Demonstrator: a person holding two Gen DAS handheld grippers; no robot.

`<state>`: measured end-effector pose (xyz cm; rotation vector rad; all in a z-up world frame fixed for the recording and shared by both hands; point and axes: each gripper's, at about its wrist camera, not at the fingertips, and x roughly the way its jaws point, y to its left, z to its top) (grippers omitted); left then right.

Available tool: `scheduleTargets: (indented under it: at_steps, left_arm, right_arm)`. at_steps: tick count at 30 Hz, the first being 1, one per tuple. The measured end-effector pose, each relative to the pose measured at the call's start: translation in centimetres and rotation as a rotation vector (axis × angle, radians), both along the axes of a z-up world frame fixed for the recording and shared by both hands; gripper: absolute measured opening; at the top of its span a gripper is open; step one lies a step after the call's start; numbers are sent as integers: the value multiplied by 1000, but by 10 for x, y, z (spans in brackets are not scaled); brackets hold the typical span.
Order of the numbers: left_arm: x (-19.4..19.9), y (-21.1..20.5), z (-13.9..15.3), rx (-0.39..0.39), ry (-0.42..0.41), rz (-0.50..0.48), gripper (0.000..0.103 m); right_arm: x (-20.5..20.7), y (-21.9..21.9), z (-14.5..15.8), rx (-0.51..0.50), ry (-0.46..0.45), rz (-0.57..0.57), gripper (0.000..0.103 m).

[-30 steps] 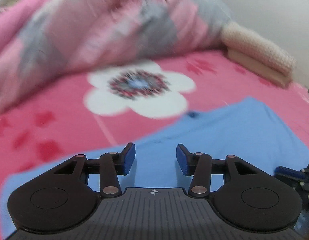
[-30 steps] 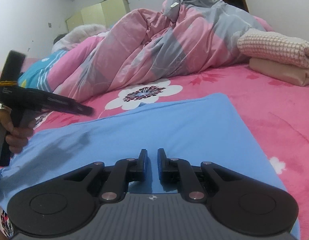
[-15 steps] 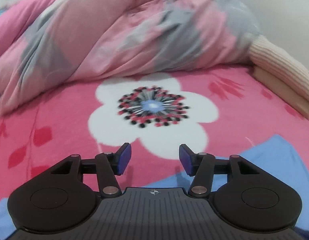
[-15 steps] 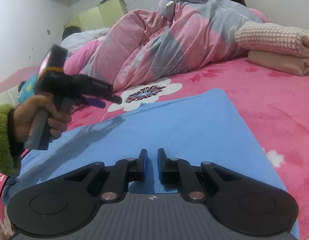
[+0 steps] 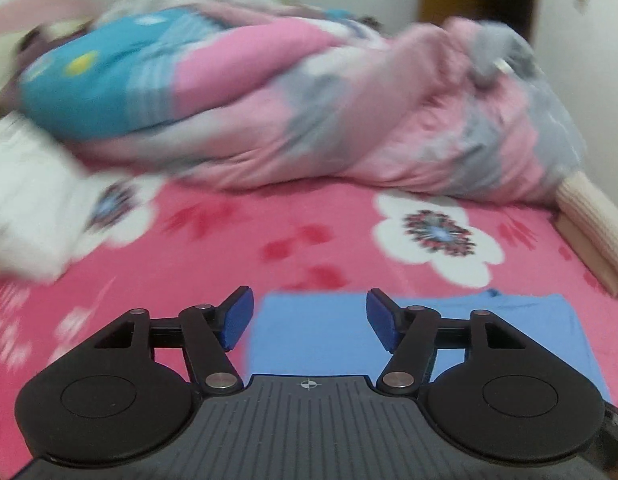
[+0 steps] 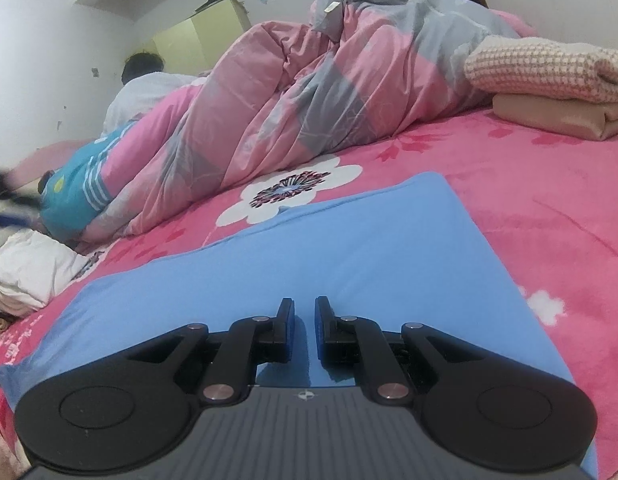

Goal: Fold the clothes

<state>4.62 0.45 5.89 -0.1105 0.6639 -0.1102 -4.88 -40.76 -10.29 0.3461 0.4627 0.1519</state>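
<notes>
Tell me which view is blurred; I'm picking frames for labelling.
Left wrist view: motion-smeared, the quilt and flowered sheet streaked, only the left gripper crisp. Right wrist view: sharp on the blue garment and right gripper, fisheye-bent at the edges, a dark smear at far left.

Legible text, labels, brands, numbers: none in either view
- Bedsheet (image 6: 13,344), lower left of right wrist view: pale printed marks on the pink, possibly lettering, too blurred and small to read
- Quilt (image 6: 331,7), top fold: small pale tag, nothing readable on it
- Gripper body, both views: small circle-and-cross mark only, no wording
</notes>
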Motion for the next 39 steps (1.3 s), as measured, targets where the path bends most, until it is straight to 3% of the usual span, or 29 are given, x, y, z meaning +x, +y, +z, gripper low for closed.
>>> scheduleTargets:
  at_steps: [6, 10, 12, 14, 16, 22, 25, 29, 30, 32, 35, 39]
  left_arm:
    - [-72, 47, -56, -78, 89, 103, 69]
    - [-98, 58, -90, -179, 85, 139, 69]
    - [-108, 63, -103, -225, 81, 127, 68]
    - [-116, 63, -113, -222, 79, 88, 68]
    - [-120, 60, -120, -215, 86, 46, 68]
    - [-111, 74, -133, -554, 86, -10, 68]
    - [-90, 79, -143, -647, 109, 61, 66]
    - [-78, 91, -157, -762, 120, 134, 38]
    - [-80, 93, -158, -759, 114, 129, 26]
    - [-83, 95, -159, -753, 103, 118, 12]
    - [-88, 100, -158, -733, 93, 125, 7]
    - [-93, 107, -159, -660, 89, 160, 5]
  right_arm:
    - [0, 2, 1, -12, 0, -7, 11]
    - [-1, 8, 6, -47, 16, -11, 12]
    - [-3, 12, 14, -63, 37, -16, 22]
    - [-10, 21, 23, -95, 35, -22, 35]
    - [-17, 31, 29, -130, 32, -21, 35]
    - [-39, 69, 44, -161, 11, 48, 35]
    - [-49, 89, 46, -142, 8, 97, 35]
    - [-55, 122, 48, -72, 12, 272, 35]
    - [-56, 131, 49, -54, 13, 317, 35]
    - [-53, 151, 50, -21, 23, 427, 35]
    - [-42, 197, 56, -24, -7, 620, 35]
    - [-28, 247, 43, -71, -7, 751, 35]
